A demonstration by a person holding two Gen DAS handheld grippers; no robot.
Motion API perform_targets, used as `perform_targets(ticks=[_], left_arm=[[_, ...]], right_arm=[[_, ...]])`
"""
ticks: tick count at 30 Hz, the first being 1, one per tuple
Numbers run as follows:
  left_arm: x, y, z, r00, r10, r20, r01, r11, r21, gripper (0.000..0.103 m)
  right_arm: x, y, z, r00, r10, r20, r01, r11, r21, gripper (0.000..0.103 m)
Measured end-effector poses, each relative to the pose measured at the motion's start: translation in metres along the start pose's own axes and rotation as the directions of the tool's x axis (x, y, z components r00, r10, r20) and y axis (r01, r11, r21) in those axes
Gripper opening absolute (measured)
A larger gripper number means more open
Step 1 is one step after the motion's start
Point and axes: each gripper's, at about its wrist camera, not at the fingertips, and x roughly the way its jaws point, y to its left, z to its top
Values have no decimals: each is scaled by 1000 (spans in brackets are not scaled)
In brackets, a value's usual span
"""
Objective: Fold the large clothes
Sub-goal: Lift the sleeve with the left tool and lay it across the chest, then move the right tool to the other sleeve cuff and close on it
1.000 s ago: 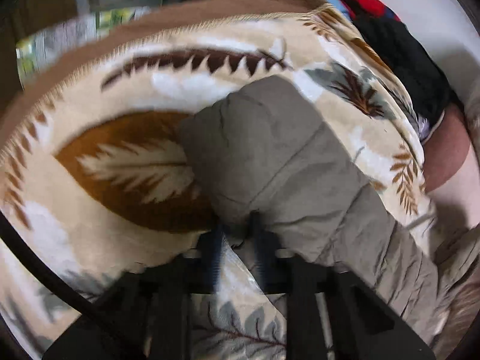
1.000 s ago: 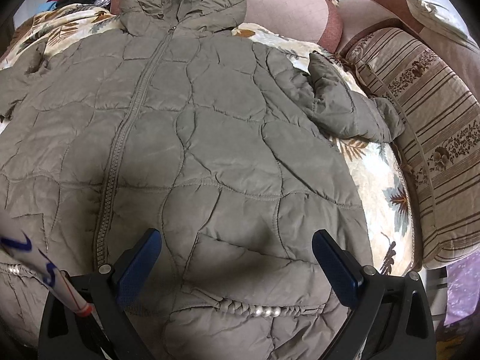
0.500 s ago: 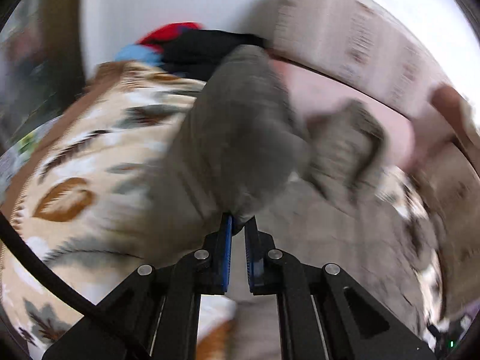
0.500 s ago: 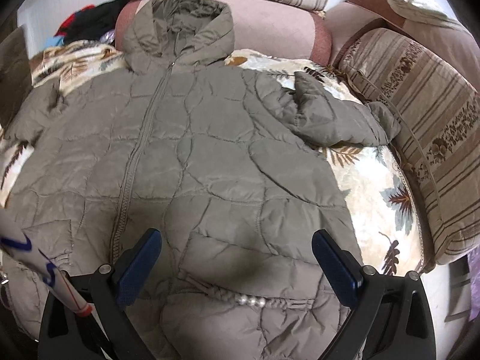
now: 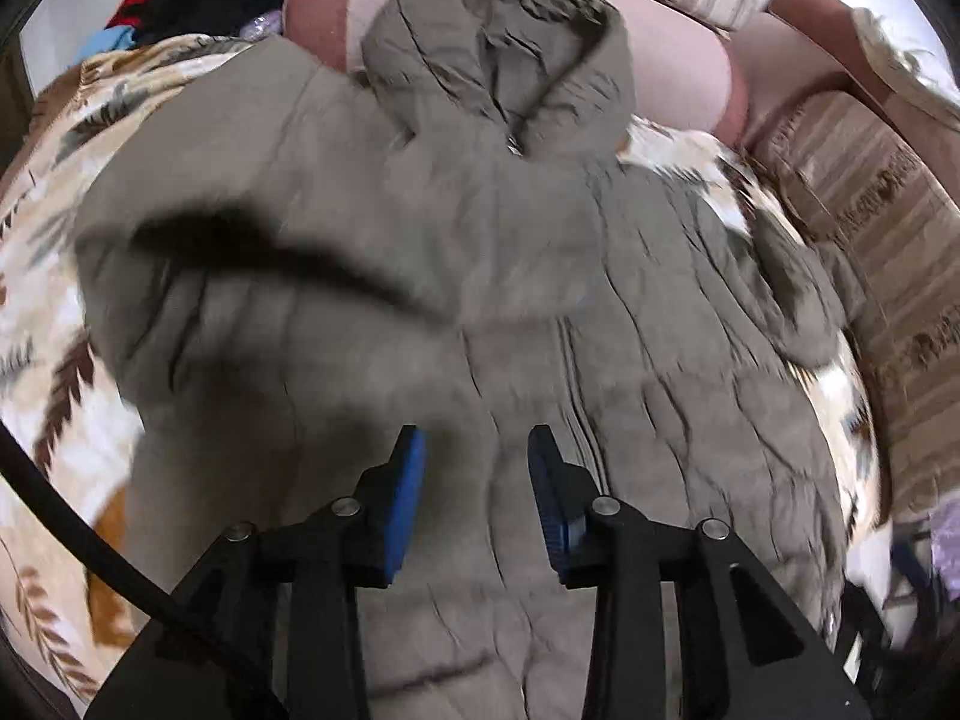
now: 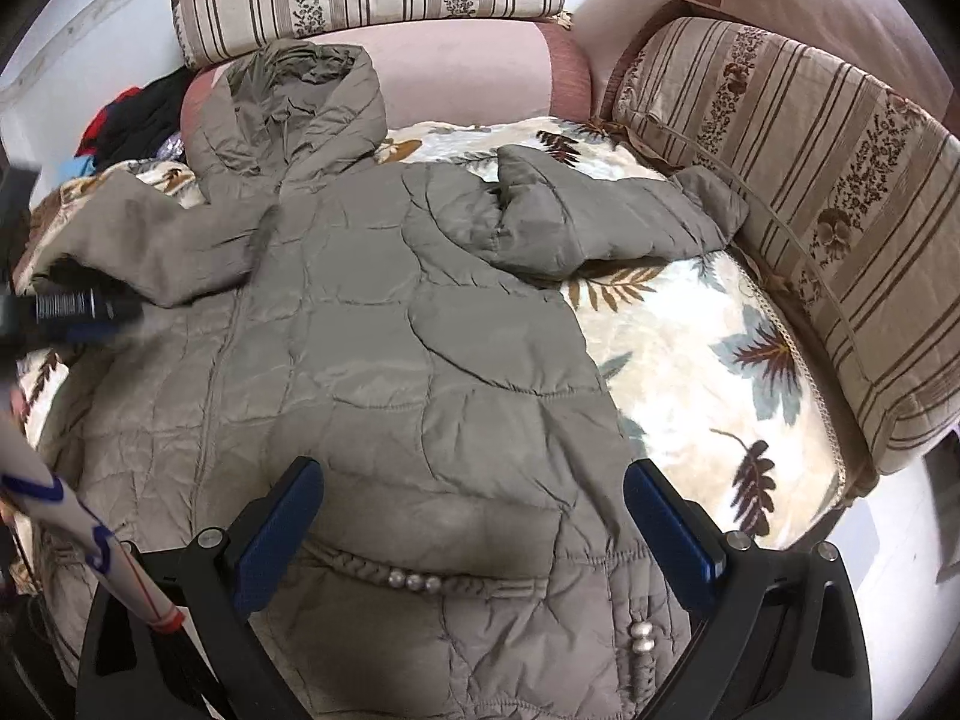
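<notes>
An olive quilted hooded jacket (image 6: 390,360) lies front up on a leaf-patterned blanket (image 6: 708,372), its hood (image 6: 294,102) against the sofa back. Its left sleeve (image 5: 240,312) is folded in onto the chest. My left gripper (image 5: 477,450) hovers over the zip. Its jaws are opening, and nothing but the jacket below shows between them. The sleeve's end lies just left of the left finger. In the right wrist view the left gripper (image 6: 72,306) is a blur at the left edge. The right sleeve (image 6: 600,222) sticks out sideways. My right gripper (image 6: 474,492) stands wide open above the hem.
Striped cushions (image 6: 798,210) line the back and right side of the sofa. A heap of black and red clothes (image 6: 132,114) lies at the back left. A white rod (image 6: 90,540) crosses the lower left of the right wrist view.
My left gripper swung the left sleeve from the blanket's left side over onto the jacket front, then let it go as its jaws parted. My right gripper drew back slightly, still open.
</notes>
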Motion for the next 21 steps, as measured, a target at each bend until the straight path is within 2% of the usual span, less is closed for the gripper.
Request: perform_targets(ticks=[3, 7, 9, 10, 13, 15, 17, 18, 20, 21], left_arm=[[-25, 0, -30, 999, 12, 51, -13, 1000, 22, 56], [-63, 13, -61, 989, 62, 134, -68, 997, 39, 60], [-78, 25, -68, 985, 51, 165, -53, 999, 9, 60], [-85, 32, -75, 984, 35, 175, -32, 999, -22, 61], [-100, 48, -86, 979, 39, 201, -24, 997, -79, 64], [-108, 52, -91, 969, 74, 235, -51, 994, -101, 68], [-116, 57, -96, 959, 108, 264, -80, 990, -114, 69], [-118, 58, -97, 955, 122, 271, -94, 989, -116, 69], [-119, 57, -95, 950, 142, 278, -113, 987, -115, 69], [-120, 57, -95, 947, 151, 283, -124, 986, -113, 69]], right_arm=[[10, 10, 16, 997, 83, -1, -83, 996, -10, 102], [47, 34, 49, 973, 232, -10, -232, 973, -19, 102], [79, 45, 71, 954, 298, -36, -298, 955, 15, 102], [95, 48, 82, 948, 316, -41, -314, 948, 48, 100], [135, 55, 111, 950, 310, -34, -303, 944, 130, 97], [156, 61, 126, 935, 350, -54, -336, 926, 170, 97], [176, 71, 136, 913, 399, -82, -375, 902, 213, 97], [184, 76, 139, 909, 404, -97, -377, 900, 218, 94], [194, 87, 143, 910, 389, -140, -358, 911, 204, 67], [197, 90, 144, 914, 369, -167, -336, 921, 196, 39]])
